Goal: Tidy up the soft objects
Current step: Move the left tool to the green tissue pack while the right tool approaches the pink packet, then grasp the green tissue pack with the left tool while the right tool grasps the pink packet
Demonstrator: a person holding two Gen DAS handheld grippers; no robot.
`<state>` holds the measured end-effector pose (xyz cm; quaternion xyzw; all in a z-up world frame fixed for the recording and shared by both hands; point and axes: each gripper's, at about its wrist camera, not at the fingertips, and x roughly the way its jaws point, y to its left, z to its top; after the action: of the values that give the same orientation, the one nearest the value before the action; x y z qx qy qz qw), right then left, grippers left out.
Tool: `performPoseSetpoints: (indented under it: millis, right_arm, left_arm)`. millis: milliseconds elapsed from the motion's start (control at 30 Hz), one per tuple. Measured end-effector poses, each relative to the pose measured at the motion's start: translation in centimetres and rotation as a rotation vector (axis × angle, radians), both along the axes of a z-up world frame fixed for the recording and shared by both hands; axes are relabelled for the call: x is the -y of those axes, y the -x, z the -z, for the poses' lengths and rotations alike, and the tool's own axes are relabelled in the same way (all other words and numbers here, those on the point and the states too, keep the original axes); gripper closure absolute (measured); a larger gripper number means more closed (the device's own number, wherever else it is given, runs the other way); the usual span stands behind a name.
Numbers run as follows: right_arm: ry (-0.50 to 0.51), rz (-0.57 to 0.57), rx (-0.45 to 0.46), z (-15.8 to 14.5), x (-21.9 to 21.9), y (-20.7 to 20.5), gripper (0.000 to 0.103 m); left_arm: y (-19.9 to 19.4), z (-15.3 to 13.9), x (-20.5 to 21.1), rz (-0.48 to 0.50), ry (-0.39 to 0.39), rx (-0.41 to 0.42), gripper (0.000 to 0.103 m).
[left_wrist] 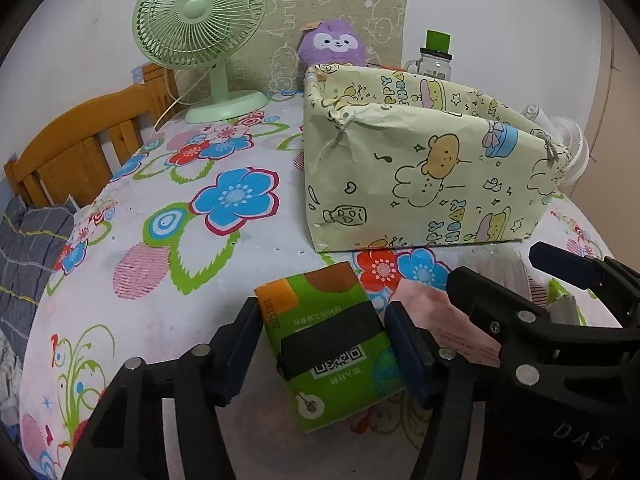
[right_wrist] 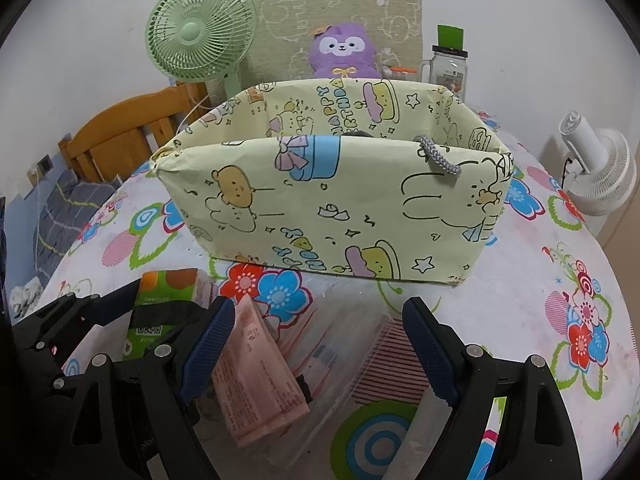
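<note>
Fingers of my left gripper [left_wrist: 324,344] clasp the green tissue pack [left_wrist: 332,344] by its sides; it is soft, orange at the top, crossed by a black band with a QR code. It lies just in front of the yellow cartoon box [right_wrist: 320,196]. Tilted downward beside it, my right gripper [right_wrist: 320,348] stands spread, unclenched, around a pink packet [right_wrist: 256,384] and clear wrapping.

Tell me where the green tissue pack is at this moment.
In the left wrist view, the green tissue pack lies on the floral tablecloth between the left gripper's fingers, in front of the yellow paper box.
</note>
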<state>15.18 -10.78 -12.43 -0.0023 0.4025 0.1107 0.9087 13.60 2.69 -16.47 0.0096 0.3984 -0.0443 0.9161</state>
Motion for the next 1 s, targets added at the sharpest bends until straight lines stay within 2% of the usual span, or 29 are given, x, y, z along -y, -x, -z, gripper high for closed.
performPoseSetpoints:
  millis: [767,800,967,1000]
  right_arm:
    - [0.032,-0.058,-0.027,0.4,-1.2,3.1,0.015]
    - [0.037,-0.067,-0.027,0.4,-1.5,3.2,0.016]
    - [0.044,-0.086,-0.036,0.6,-2.2,3.3,0.036]
    - [0.05,-0.084,-0.035,0.6,-2.2,3.3,0.037]
  left_arm:
    - [4.6,-0.2,0.6,0.031,-0.029,0.014,0.041]
    - [4.9,-0.2,0.6,0.034,-0.035,0.017,0.041]
    - [5.3,0.0,0.4,0.03,-0.038,0.012,0.041]
    - [5.3,0.0,0.4,0.03,-0.04,0.012,0.042]
